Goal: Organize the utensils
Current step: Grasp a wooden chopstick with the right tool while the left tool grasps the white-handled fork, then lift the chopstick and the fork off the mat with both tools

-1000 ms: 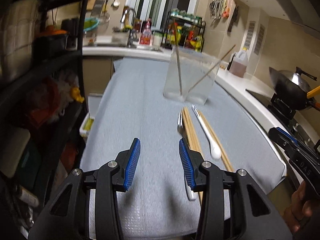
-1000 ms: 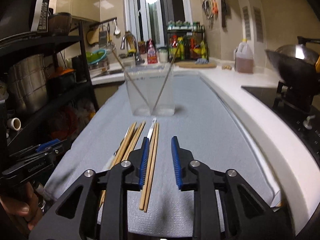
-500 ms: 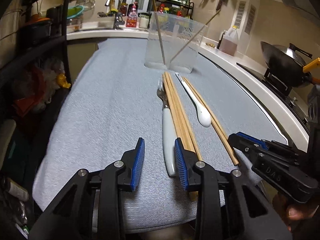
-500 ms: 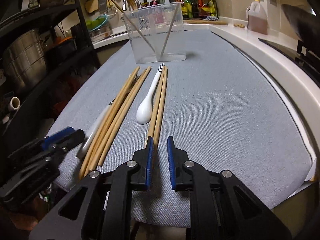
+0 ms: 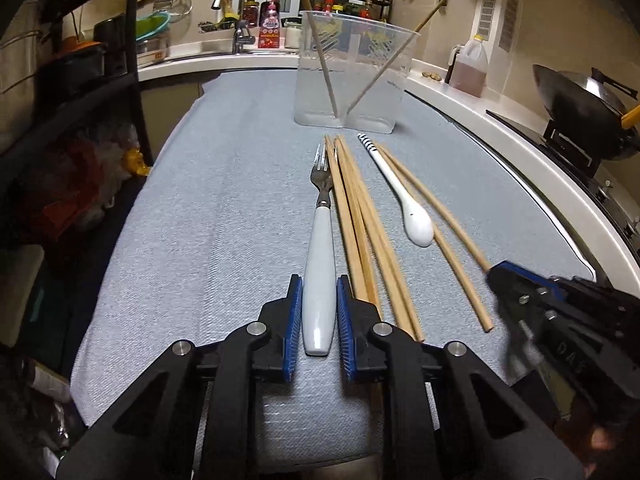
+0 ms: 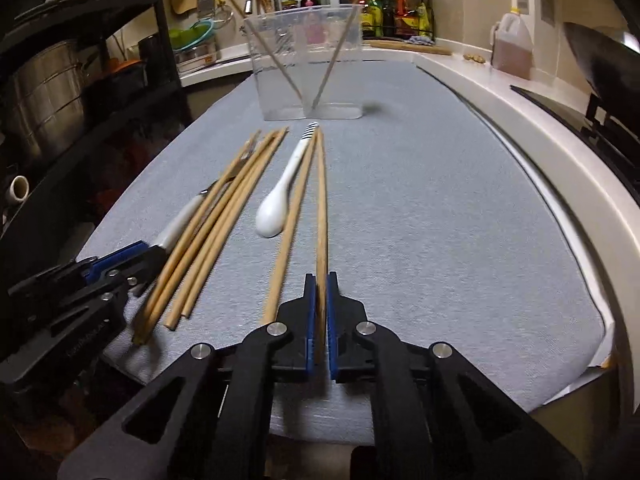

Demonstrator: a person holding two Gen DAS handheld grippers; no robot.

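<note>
Kitchen counters, a sink and a dark wok ring a long worktop spread with a pale grey-blue woven cloth [image 5: 224, 216]. At its far end stands a clear plastic two-compartment holder [image 5: 354, 76] with only two thin sticks leaning in it, so the sorting has, by my reading, barely begun. Near the cloth's middle lie a bundle of light wooden chopsticks [image 5: 362, 236], a white-handled metal fork [image 5: 320, 264] touching their left side, a white ceramic spoon with a striped handle end [image 5: 404, 196], and a separate pair of chopsticks to its right. The left gripper [image 5: 319, 312] has just been closing and its blue pads pinch the fork's handle. The right gripper [image 6: 321, 312] has just been closing too and is pressed together on one wooden chopstick [image 6: 321, 204] of that pair. Everything else on the cloth remains to be moved.
</note>
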